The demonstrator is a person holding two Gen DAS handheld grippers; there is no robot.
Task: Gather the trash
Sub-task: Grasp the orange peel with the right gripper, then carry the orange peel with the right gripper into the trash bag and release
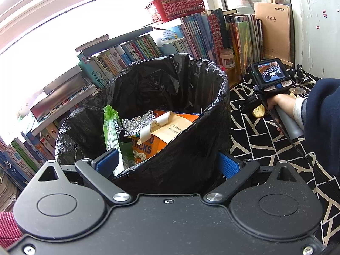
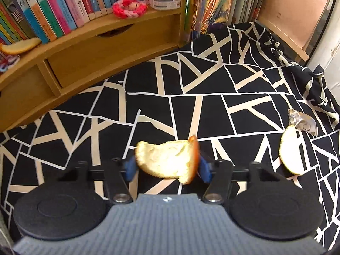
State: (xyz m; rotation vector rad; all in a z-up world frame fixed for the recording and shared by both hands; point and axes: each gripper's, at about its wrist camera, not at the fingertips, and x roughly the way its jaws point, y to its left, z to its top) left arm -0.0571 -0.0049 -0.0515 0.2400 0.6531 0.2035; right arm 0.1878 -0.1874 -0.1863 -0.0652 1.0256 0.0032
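We hold the left gripper (image 1: 167, 165) with its blue pads (image 1: 228, 164) spread wide on either side of the bin bag (image 1: 191, 148), the near wall of the black plastic sitting between them and reaching both pads; whether they press on it we cannot tell. Beyond the fingers, inside the bag, lie a green wrapper (image 1: 110, 125), crumpled foil (image 1: 138, 123) and an orange snack box (image 1: 148, 144) with a paper slip across it.

Our right gripper (image 2: 167, 165) points down at the black-and-white tablecloth (image 2: 191, 89), and its pads (image 2: 130, 167) meet both ends of an orange peel piece (image 2: 167, 161), which spans the gap with its pale pith facing us. To the right of these fingers, well apart, a second peel (image 2: 291, 153) lies on the cloth, touching a small silver wrapper (image 2: 303, 123). Far ahead and left, another peel (image 2: 19, 45) rests on the wooden shelf (image 2: 106, 48) in front of the books (image 2: 53, 6).
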